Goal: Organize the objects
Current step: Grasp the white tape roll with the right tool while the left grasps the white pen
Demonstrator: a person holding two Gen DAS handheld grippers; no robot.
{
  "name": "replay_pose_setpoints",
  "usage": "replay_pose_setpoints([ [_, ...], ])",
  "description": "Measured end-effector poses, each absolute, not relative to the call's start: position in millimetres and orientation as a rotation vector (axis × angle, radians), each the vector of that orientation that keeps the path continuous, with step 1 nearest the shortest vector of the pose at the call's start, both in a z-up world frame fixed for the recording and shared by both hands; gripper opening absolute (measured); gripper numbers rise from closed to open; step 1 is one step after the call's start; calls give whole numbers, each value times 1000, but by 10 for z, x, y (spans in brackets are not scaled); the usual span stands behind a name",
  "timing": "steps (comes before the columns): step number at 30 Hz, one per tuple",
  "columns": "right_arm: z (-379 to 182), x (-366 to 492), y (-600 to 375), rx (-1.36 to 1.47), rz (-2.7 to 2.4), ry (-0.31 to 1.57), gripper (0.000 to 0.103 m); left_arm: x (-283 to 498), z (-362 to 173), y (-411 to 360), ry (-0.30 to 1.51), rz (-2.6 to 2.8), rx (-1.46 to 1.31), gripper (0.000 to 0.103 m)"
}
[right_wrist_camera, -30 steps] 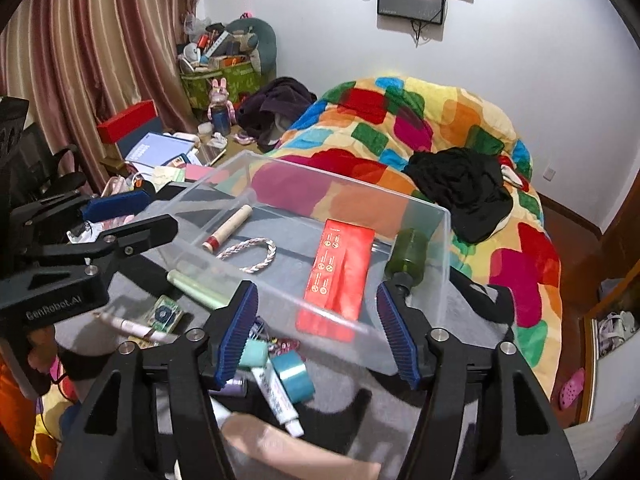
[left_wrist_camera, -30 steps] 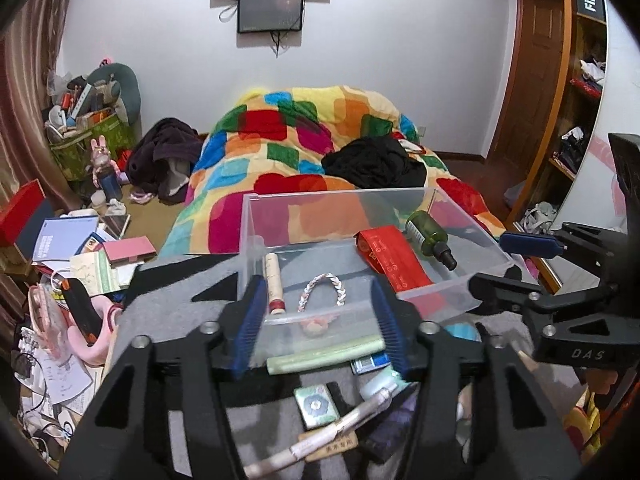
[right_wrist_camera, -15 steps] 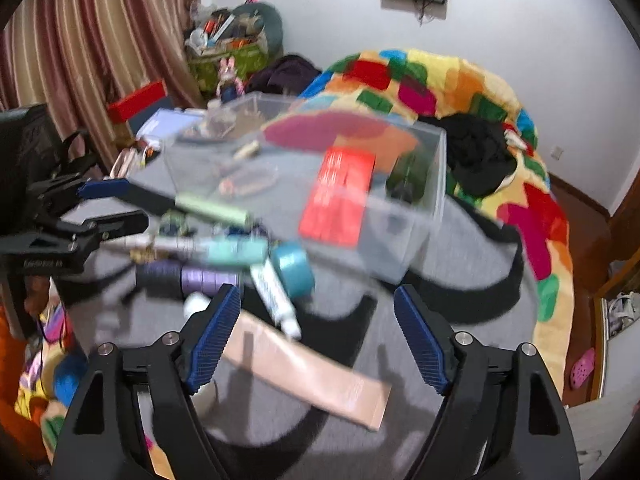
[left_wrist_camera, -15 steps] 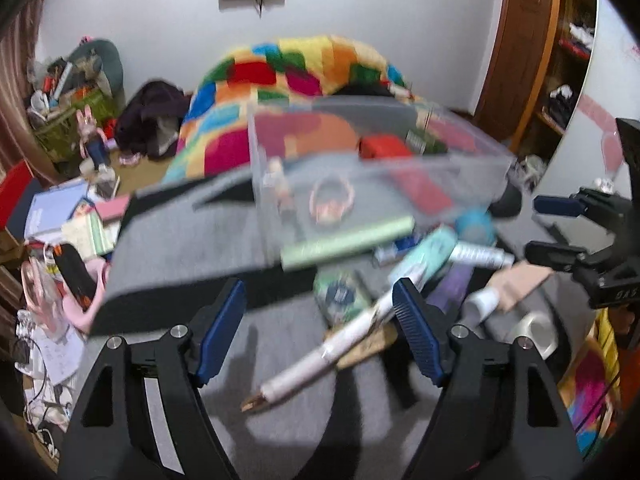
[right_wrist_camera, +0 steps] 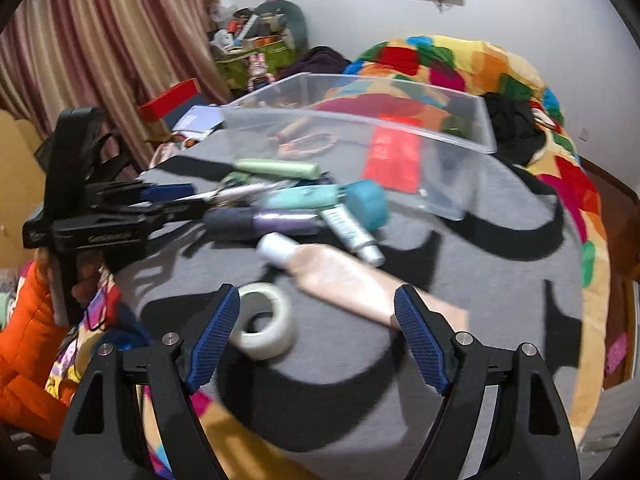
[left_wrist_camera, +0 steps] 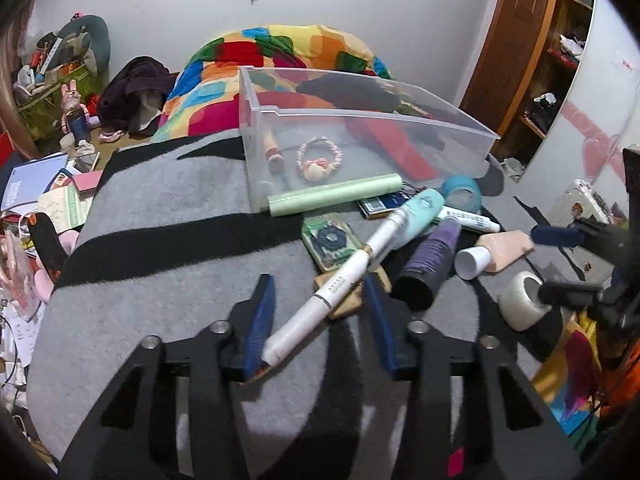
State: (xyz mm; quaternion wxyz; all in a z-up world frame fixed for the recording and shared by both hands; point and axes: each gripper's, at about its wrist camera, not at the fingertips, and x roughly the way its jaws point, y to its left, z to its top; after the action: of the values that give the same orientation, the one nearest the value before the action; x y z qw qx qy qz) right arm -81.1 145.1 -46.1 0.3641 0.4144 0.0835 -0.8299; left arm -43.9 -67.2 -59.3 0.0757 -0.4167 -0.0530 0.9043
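Change since 1 s ago: both views pulled back from the clear bin [left_wrist_camera: 360,120] and tipped down onto the loose pile; left gripper [left_wrist_camera: 320,316] narrowed from wide spread to a partial gap.
Left gripper: part open, straddling the near end of the white pen [left_wrist_camera: 340,280]; contact with either pad not clear, so no firm hold claimed.
Right gripper [right_wrist_camera: 316,332]: wide open, holding nothing; tape roll [right_wrist_camera: 264,326] just inside its left finger, pink tube [right_wrist_camera: 340,276] lying across ahead, between the fingers.
Task things: pen, purple bottle [left_wrist_camera: 432,260], teal tube [left_wrist_camera: 420,210], green stick [left_wrist_camera: 336,198] all ahead of the left gripper, outside the bin; bin beyond them, already carrying a bracelet [left_wrist_camera: 318,158] and a red packet [left_wrist_camera: 396,148].
Surface: grey and black blanket [left_wrist_camera: 160,208], soft.
Risk 1: pen resting slanted over a small card; closing off-centre likely to roll or flick it away.
Risk 2: pen tip overlapping the teal tube; lifting could drag neighbours along.
Risk 3: right gripper closing here could catch tape and tube together.
Risk 4: motion blur in the right view, so aim uncertain.
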Motion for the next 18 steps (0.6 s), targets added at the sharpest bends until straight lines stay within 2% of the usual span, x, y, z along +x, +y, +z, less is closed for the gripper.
replay_pose_setpoints([
  [4, -547, -720, 1305, 1071, -2109, 247, 76, -368, -576, -628, -175, 2706, -1268, 19],
  [6, -576, -709, 1260, 1072, -2111, 260, 69, -302, -590, -581, -163, 2717, -1286, 11],
  [10, -605, -699, 1223, 1076, -2113, 268, 50, -176, -575, -507, -145, 2741, -1293, 10],
  [13, -623, -715, 1214, 1083, -2112, 255, 42, -128, -578, -470, -130, 2755, -1291, 10],
  [16, -620, -700, 1196, 1078, -2112, 238, 35, -152, -587, -454, -132, 2776, -1284, 10],
  [18, -618, -686, 1182, 1071, -2122, 238, 35, -191, -599, -453, -143, 2792, -1281, 10],
])
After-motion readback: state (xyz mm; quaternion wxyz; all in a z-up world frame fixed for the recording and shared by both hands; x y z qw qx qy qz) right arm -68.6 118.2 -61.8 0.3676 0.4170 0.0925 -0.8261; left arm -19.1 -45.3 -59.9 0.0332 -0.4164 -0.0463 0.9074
